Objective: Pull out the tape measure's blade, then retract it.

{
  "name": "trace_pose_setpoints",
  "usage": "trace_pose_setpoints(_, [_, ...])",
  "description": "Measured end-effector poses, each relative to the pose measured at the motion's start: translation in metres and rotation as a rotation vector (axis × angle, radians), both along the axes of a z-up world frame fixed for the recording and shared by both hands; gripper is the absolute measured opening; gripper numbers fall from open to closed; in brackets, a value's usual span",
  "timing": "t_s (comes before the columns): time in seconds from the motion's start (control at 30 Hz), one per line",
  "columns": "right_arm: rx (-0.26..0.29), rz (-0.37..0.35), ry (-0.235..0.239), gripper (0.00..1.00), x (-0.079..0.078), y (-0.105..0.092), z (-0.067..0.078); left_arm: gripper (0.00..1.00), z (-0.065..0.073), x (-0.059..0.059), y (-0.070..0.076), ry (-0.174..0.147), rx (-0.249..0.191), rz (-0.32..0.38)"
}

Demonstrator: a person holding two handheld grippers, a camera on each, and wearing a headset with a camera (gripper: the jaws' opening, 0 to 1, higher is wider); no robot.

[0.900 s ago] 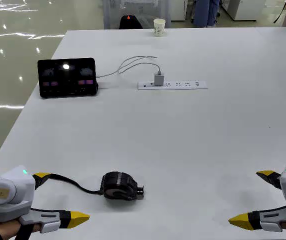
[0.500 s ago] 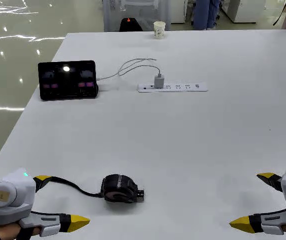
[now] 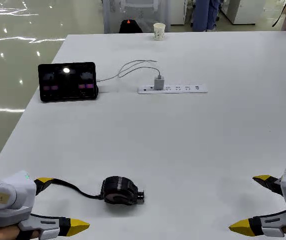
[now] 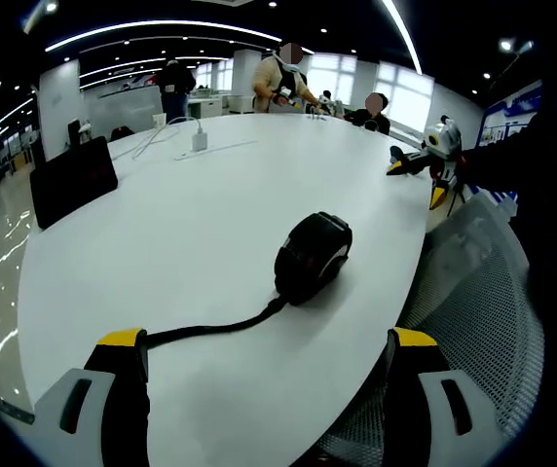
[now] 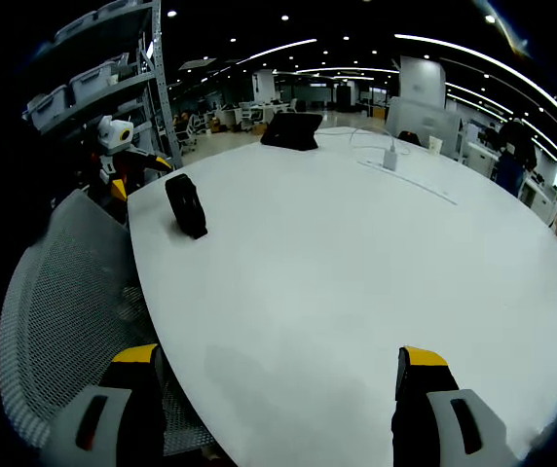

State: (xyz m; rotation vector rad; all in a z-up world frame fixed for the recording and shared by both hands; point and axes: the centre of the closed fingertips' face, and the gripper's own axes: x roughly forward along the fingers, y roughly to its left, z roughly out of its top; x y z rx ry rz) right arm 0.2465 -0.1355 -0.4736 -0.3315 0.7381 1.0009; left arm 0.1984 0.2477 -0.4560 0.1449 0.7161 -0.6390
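Gaping empty, the left gripper and right gripper looked liable to drag the tape measure by snagging its wrist strap.

The grey-and-white left gripper with yellow-tipped jaws is pointing rightward, holding its jaws wide apart. The matching right gripper is pointing leftward, its jaws likewise gaping, gripping nothing.
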Motion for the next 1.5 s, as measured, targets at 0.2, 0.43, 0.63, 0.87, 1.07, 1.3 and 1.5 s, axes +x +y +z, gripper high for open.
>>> trace_pose_setpoints(0.2, [-0.014,0.025,0.019,0.99,-0.004,0.006,-0.004,0.99,0.000,0.002,0.002,-0.009,0.032,-0.020])
trace_pose_setpoints(0.43, [-0.002,0.062,-0.017,0.99,0.001,0.014,0.000,0.99,0.004,0.009,0.006,-0.026,0.052,-0.023])
trace_pose_setpoints(0.63, [0.005,0.076,-0.022,0.99,0.005,0.023,0.004,0.99,0.003,0.012,0.007,-0.025,0.068,-0.054])
trace_pose_setpoints(0.87, [0.008,0.085,-0.042,0.99,0.012,0.031,0.011,0.99,0.005,0.016,0.004,-0.029,0.077,-0.076])
trace_pose_setpoints(1.07, [0.015,0.096,-0.046,0.99,0.016,0.037,0.013,0.99,0.004,0.018,-0.001,-0.020,0.085,-0.115])
trace_pose_setpoints(1.3, [0.017,0.126,-0.052,0.99,0.016,0.044,0.013,0.99,0.006,0.019,-0.012,-0.020,0.090,-0.155])
trace_pose_setpoints(1.5, [0.011,0.150,-0.055,0.99,0.014,0.050,0.015,0.99,0.006,0.022,-0.016,-0.018,0.107,-0.177])
